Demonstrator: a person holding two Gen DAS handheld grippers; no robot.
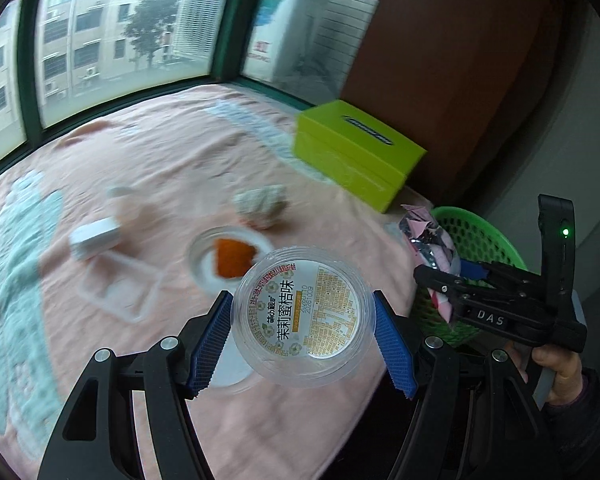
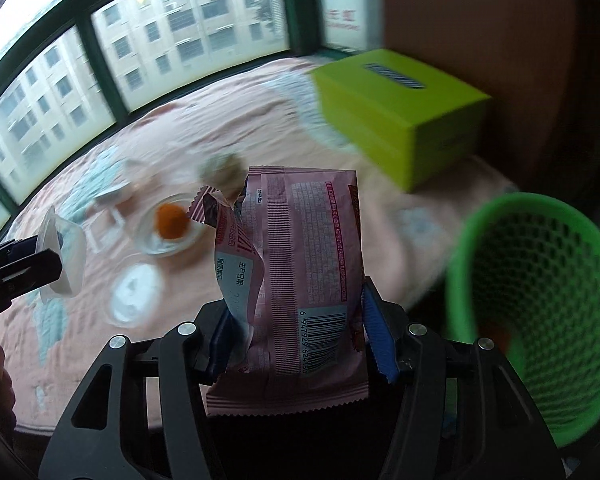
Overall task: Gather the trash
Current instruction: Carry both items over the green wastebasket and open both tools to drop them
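My left gripper [image 1: 303, 334] is shut on a clear plastic jelly cup [image 1: 302, 316] with a printed lid, held above the pink cloth. My right gripper [image 2: 296, 320] is shut on a torn pink snack wrapper [image 2: 300, 264], held upright just left of the green mesh basket [image 2: 540, 304]. In the left wrist view the right gripper [image 1: 440, 288] holds the wrapper [image 1: 428, 240] over the basket's [image 1: 484, 236] near rim. In the right wrist view the left gripper [image 2: 56, 264] with the cup [image 2: 66, 256] is at the far left.
A pink cloth [image 1: 160, 160] covers the table. On it lie a glass dish with an orange piece [image 1: 232, 258], a crumpled tissue [image 1: 262, 204], a clear plastic tray [image 1: 120, 284], a white cap [image 1: 94, 236] and a lime-green tissue box [image 1: 356, 152]. Windows stand behind.
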